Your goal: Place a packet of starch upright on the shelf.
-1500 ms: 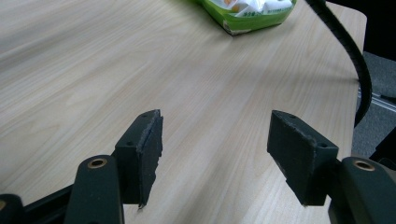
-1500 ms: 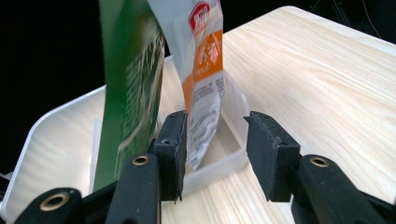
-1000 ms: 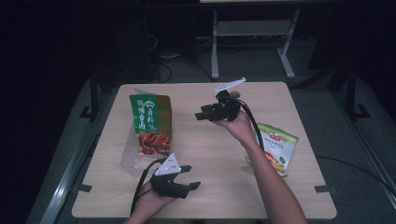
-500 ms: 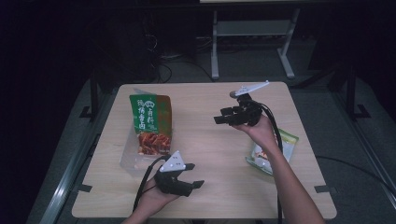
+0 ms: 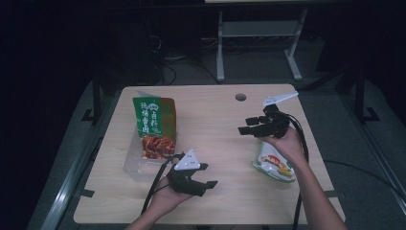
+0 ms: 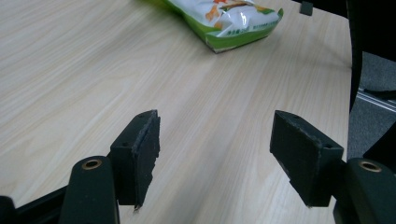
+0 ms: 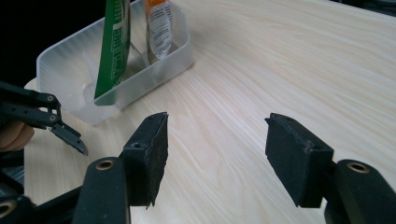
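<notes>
A tall green snack bag (image 5: 154, 125) stands upright in a clear plastic bin (image 5: 135, 165) at the table's left. A white and green snack bag (image 5: 274, 164) lies flat near the right edge, partly under the person's right hand. My right gripper (image 5: 245, 124) hovers just above and behind that bag, pointing left; its jaws have just been opening and nothing is between them. My left gripper (image 5: 207, 175) is open and bare near the front middle, pointing right. In the right gripper view my right gripper (image 7: 217, 154) faces the bin (image 7: 70, 70). In the left gripper view my left gripper (image 6: 215, 158) faces the flat bag (image 6: 229, 18).
The wooden table (image 5: 220, 148) has a small round cable hole (image 5: 241, 97) at the back. Black cables trail from both grippers off the front edge. A white metal frame (image 5: 258, 33) stands on the dark floor behind the table.
The right hand has carried its gripper from the table's middle back to the right, over the flat bag, with its jaws wider. The left gripper has shifted slightly right.
</notes>
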A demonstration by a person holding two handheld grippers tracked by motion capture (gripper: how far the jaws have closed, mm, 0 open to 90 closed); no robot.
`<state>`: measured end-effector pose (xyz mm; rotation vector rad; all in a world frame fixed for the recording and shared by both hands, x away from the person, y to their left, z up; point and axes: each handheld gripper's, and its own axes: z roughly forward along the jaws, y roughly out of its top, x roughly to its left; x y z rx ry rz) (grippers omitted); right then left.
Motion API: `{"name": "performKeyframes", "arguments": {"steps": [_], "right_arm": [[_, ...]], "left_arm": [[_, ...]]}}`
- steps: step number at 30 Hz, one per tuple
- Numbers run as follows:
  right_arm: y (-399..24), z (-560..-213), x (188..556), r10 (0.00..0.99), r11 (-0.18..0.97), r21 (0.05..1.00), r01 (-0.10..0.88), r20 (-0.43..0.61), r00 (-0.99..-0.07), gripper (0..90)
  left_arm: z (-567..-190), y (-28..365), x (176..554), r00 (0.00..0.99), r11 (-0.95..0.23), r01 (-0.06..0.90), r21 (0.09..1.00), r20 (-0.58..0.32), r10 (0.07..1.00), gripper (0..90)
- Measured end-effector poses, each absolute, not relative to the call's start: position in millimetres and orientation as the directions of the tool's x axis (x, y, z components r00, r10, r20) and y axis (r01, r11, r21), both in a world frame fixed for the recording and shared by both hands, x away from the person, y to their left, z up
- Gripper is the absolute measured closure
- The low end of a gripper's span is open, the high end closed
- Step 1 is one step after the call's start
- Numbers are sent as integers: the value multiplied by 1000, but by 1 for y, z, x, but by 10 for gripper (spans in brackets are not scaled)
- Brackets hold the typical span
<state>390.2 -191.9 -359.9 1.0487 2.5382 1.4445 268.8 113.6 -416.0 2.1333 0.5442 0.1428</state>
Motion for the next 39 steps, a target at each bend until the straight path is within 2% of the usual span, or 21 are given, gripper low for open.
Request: {"name": "performKeyframes", "arguments": {"steps": [10, 23, 39], "right_arm": [[-228, -365, 368, 614, 328, 766, 553, 272, -741, 376], [-285, -384, 343, 706, 291, 725, 625, 278, -651, 358], [-337, -426, 327, 788, 220, 672, 707, 305, -535, 359]], "left_arm": [[-417, 92, 275, 907, -503, 322, 802, -109, 407, 333], [-410, 48, 292, 924, -527, 294, 798, -95, 371, 335], [-418, -20, 320, 942, -556, 271, 786, -96, 323, 387]]}}
